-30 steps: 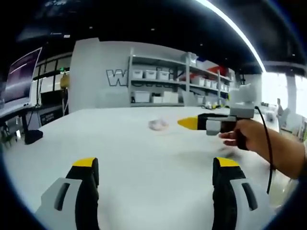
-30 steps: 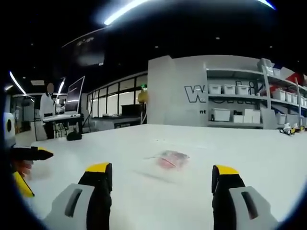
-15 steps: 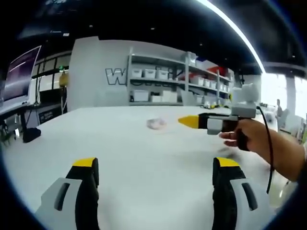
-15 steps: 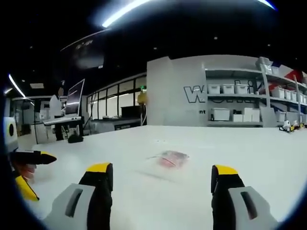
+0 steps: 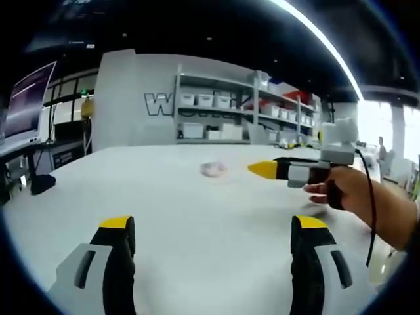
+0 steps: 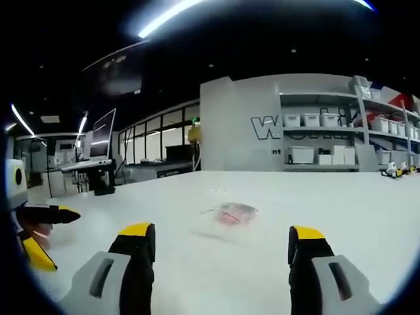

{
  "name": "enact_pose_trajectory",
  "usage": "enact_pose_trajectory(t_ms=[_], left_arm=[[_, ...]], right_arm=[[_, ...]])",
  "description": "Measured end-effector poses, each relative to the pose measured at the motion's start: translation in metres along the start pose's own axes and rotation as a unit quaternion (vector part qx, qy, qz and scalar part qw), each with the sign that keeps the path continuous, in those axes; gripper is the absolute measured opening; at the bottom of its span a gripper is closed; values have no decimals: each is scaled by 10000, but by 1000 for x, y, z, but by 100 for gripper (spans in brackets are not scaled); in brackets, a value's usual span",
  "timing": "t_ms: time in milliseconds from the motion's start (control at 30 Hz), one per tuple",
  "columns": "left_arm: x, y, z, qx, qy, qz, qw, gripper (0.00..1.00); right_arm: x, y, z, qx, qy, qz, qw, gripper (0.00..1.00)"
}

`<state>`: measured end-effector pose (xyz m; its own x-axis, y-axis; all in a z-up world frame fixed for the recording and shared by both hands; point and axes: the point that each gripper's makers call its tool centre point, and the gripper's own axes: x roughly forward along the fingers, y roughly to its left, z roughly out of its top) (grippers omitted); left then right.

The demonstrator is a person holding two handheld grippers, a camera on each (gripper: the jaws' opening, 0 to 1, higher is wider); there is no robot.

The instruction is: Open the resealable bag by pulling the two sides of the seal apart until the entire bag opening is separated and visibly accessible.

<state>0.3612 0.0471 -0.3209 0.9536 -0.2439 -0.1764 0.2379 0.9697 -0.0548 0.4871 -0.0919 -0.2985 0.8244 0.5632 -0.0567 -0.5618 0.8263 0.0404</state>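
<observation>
A small clear resealable bag with something pink inside lies flat on the white table, ahead of my right gripper, which is open with nothing between its jaws. In the left gripper view the same bag lies far off on the table. My left gripper is open and holds nothing. The right gripper comes in from the right there, held by a hand, its yellow tips close to the bag. The left gripper shows at the left edge of the right gripper view.
Shelves with white bins stand along the back wall. A desk with a monitor is at the left, and a dark object lies near the table's left edge. A cable hangs from the right gripper.
The right gripper has drifted slightly to the right in the left gripper view. The bag has not moved, and both grippers stay open.
</observation>
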Motion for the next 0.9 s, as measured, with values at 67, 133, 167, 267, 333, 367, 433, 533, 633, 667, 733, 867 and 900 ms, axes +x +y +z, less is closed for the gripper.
enact_pose_trajectory(t_ms=[67,133,167,267,333,367,433,533,633,667,733,867,900], left_arm=[[0,0,1,1,-2,-3,10000,98],[1,0,2,-2,1,-10,10000,98],[1,0,2,1,2,-13,10000,98],[2,0,3,-1,10,-30,10000,98],[2,0,4,-9,0,-33,10000,98],[2,0,4,-9,-1,-30,10000,98],[2,2,5,-10,-5,-20,10000,98],[2,4,7,-18,-37,14,10000,100],[3,6,11,-14,-83,52,10000,100],[3,7,11,-10,-86,57,9999,100],[3,7,12,-15,-98,71,9999,100],[4,9,13,-32,-114,96,9999,100],[3,10,13,-36,-125,103,9999,100]], right_arm=[[-1,0,0,15,3,-3,10000,85],[-2,0,1,26,-5,-5,10000,85],[-2,1,1,30,0,-5,10000,85],[-3,1,0,39,4,0,10000,85],[-4,2,0,48,8,5,10000,85],[-5,3,0,53,4,8,10000,85],[-6,4,-2,63,10,0,10000,85],[-9,4,-2,78,5,-24,10000,85],[-9,3,2,49,-39,-47,10000,86],[-8,2,3,34,-42,-50,10000,86],[-9,2,4,24,-56,-56,10000,86],[-13,1,5,38,-56,-81,9999,87],[-14,0,5,37,-65,-92,9999,87]])
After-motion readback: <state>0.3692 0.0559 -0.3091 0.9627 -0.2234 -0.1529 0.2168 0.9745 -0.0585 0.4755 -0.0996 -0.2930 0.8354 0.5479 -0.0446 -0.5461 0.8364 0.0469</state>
